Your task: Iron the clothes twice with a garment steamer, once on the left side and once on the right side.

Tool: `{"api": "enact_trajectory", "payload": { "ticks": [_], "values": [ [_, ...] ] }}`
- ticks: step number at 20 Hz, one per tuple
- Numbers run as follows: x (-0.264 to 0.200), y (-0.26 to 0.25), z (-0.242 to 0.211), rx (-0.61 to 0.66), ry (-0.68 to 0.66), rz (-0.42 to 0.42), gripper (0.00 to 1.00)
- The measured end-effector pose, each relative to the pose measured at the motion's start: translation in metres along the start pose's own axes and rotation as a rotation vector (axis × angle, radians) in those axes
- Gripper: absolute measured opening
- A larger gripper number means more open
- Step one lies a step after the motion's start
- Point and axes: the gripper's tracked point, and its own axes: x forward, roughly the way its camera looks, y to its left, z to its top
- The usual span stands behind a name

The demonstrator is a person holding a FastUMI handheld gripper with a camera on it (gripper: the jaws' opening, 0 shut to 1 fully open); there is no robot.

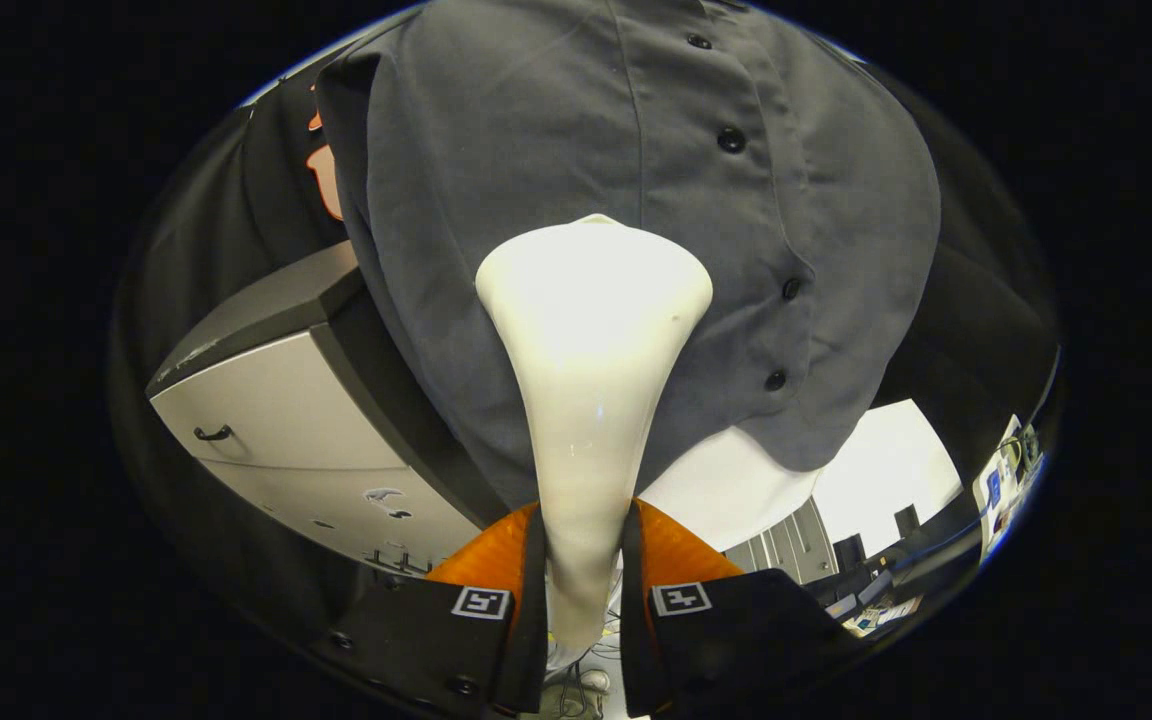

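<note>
A grey button-up shirt (536,180) hangs in front of me, its row of dark buttons (731,140) running down to the right of the steamer. The white garment steamer (591,330) stands between my fingers, its narrow handle clamped by them and its wide head pressed flat against the shirt's front, left of the button placket. My gripper (584,575) is shut on the steamer's handle. The shirt's lower hem (796,450) hangs just right of the steamer's neck.
A pale cabinet (276,430) with a dark top and a small handle stands at the left behind the shirt. A white surface (876,470) and a cluttered desk (896,600) lie beyond the hem at the right.
</note>
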Motion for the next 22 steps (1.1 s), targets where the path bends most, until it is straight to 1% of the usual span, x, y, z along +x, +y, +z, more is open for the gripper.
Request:
{"api": "enact_trajectory", "payload": {
  "ticks": [8,12,17,22],
  "values": [
    [0.027,-0.015,-0.039,0.004,0.083,0.028,0.38],
    [0.026,-0.023,-0.043,0.0,0.095,0.036,0.38],
    [0.005,-0.028,-0.029,0.001,0.078,0.054,0.38],
    [-0.03,-0.038,0.009,-0.018,0.012,0.061,0.38]
  ]
}}
